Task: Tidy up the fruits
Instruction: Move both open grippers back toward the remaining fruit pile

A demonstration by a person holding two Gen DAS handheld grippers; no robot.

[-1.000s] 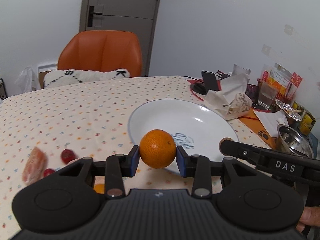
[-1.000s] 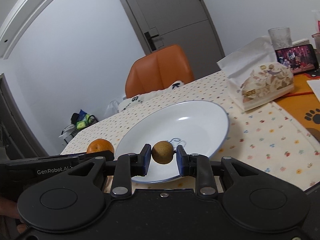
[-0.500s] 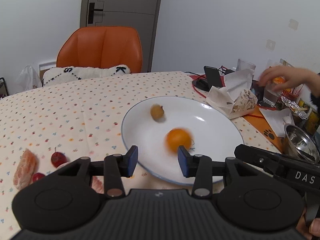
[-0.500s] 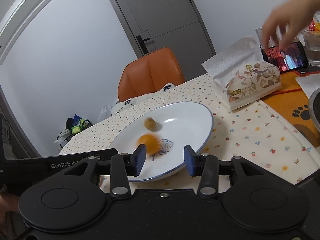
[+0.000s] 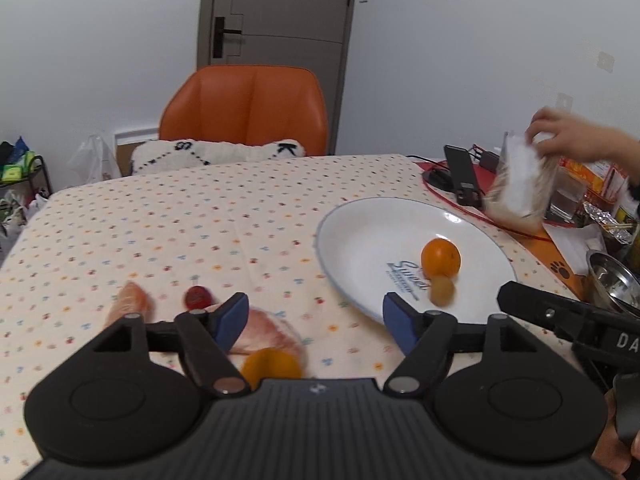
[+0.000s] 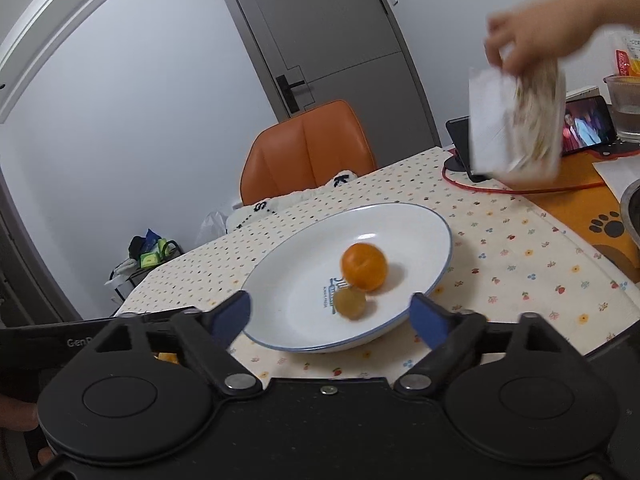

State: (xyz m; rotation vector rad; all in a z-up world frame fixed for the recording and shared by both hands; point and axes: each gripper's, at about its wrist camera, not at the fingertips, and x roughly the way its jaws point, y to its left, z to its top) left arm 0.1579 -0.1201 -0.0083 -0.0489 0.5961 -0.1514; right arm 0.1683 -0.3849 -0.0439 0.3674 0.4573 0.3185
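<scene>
Both sets of jaws wide, empty. Orange touching small brown fruit on white plate. Only in left view: cherry, peeled segments, second orange at 6 o'clock. Hand lifting tissue pack at 2 o'clock.

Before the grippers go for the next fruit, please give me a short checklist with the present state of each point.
1. Left gripper open and empty: ok.
2. Right gripper open and empty: ok.
3. Orange and small brown fruit inside the white plate: ok, side by side near the printed word; both look blurred, so whether they are at rest: cannot tell.
4. Fruit left on the tablecloth: not ok; a red fruit, peeled pieces and another orange fruit lie outside the plate.
5. Workspace free of others: not ok; a hand lifts a tissue pack beyond the plate.
</scene>
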